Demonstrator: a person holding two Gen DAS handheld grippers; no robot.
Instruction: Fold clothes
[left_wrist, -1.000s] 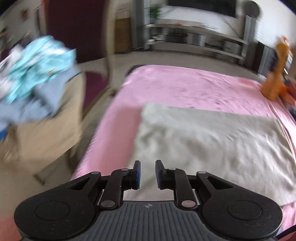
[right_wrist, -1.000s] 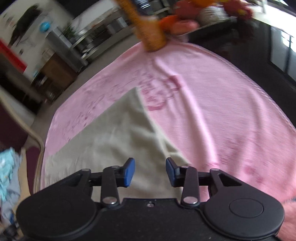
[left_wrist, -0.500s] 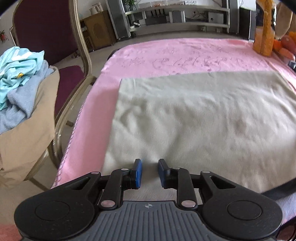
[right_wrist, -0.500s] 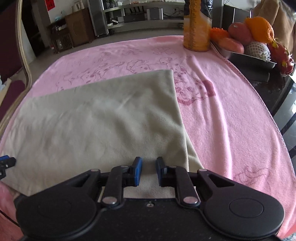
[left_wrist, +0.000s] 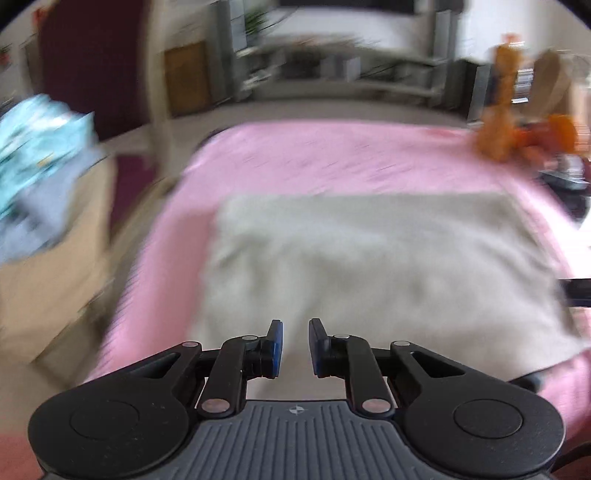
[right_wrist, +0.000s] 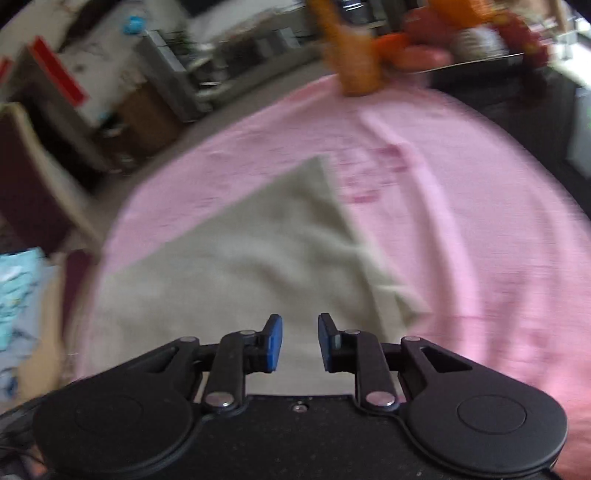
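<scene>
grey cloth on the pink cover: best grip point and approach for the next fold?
Likely the two near corners. The grey cloth lies flat on the pink cover, its near edge just ahead of both open grippers, left gripper and right gripper. Come in low from the near side and pinch the edge. Frames are blurred, so layers are unclear.

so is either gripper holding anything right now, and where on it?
Nothing held. Left gripper and right gripper are both open, empty gaps, above the grey cloth.

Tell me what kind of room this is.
Probably a home living or dining room: a table under a pink cloth with a beige garment, a dining chair, blurred media shelves behind.
</scene>
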